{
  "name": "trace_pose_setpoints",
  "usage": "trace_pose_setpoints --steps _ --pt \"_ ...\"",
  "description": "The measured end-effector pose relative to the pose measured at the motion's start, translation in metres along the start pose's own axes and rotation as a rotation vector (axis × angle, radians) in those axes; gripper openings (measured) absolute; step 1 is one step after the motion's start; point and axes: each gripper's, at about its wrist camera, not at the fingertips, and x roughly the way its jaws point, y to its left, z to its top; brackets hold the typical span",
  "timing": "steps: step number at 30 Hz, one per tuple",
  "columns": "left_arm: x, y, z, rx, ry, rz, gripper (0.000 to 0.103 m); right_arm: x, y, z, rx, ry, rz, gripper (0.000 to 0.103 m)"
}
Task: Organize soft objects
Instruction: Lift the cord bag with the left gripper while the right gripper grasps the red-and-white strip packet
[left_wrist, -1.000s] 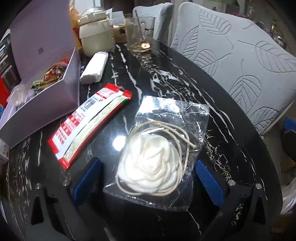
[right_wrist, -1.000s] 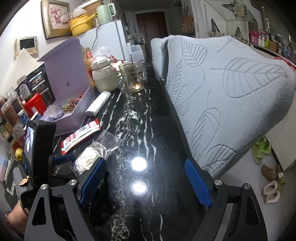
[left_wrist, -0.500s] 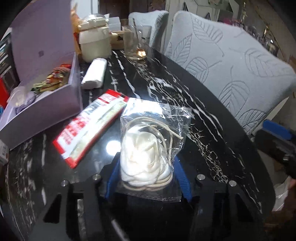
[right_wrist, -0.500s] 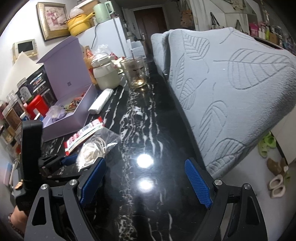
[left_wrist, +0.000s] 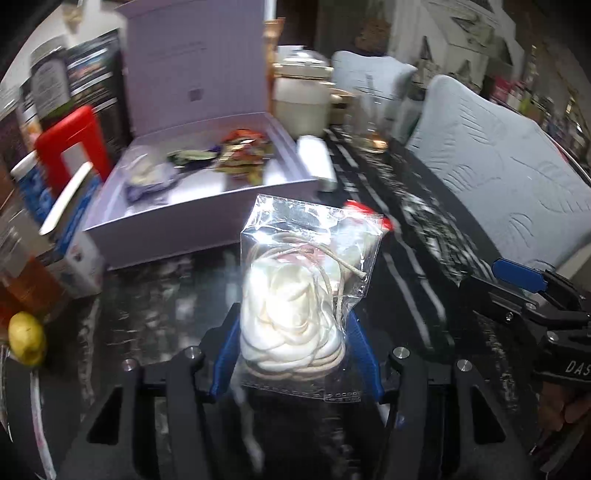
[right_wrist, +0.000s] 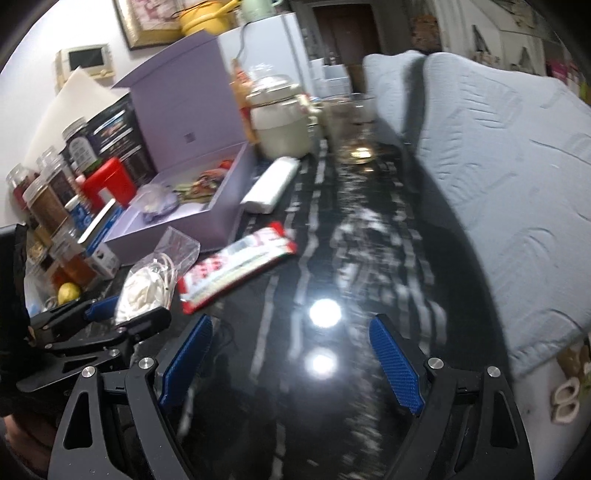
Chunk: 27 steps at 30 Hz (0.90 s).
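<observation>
My left gripper (left_wrist: 293, 332) is shut on a clear bag (left_wrist: 295, 291) that holds a white soft coil and a beige cord. The bag hangs above the black marble table (left_wrist: 147, 314), just in front of the open purple box (left_wrist: 207, 218). In the right wrist view the same bag (right_wrist: 147, 284) sits in the left gripper (right_wrist: 125, 314) at the left. A red-and-white sachet pack (right_wrist: 240, 266) and a white tissue pack (right_wrist: 269, 184) lie on the table beside the box (right_wrist: 229, 206). My right gripper (right_wrist: 290, 323) stands open over bare table with nothing between its fingers.
The box holds several wrapped items (left_wrist: 240, 151). Jars (right_wrist: 48, 199), a red tin (right_wrist: 107, 184) and a lemon (left_wrist: 26, 338) crowd the left side. A cream pot (right_wrist: 280, 125) and a glass cup (right_wrist: 354, 125) stand behind. Grey leaf-pattern chairs (right_wrist: 498, 166) line the right edge.
The left gripper closed on the bag, lifted it off the table and carried it left toward the purple box. The right gripper slid left over the table, still open.
</observation>
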Motion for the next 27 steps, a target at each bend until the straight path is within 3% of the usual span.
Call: trace_pose_setpoints --steps 11,18,25,26,27 --pt "0.001 0.073 -0.005 -0.115 -0.012 0.049 0.055 0.068 0.05 0.026 0.028 0.073 -0.023 0.088" --pt "-0.002 0.104 -0.011 -0.158 -0.012 0.06 0.055 0.102 0.069 0.04 0.091 0.078 -0.171 0.088" --pt "-0.009 0.117 -0.016 -0.175 -0.021 0.048 0.055 0.126 0.08 0.044 0.122 0.103 -0.246 0.088" --pt "-0.009 0.118 -0.016 -0.178 -0.02 0.044 0.055 0.127 0.081 0.043 0.113 0.101 -0.257 0.087" --pt "-0.009 0.119 -0.017 -0.181 -0.021 0.039 0.055 0.128 0.084 0.043 0.092 0.099 -0.273 0.08"
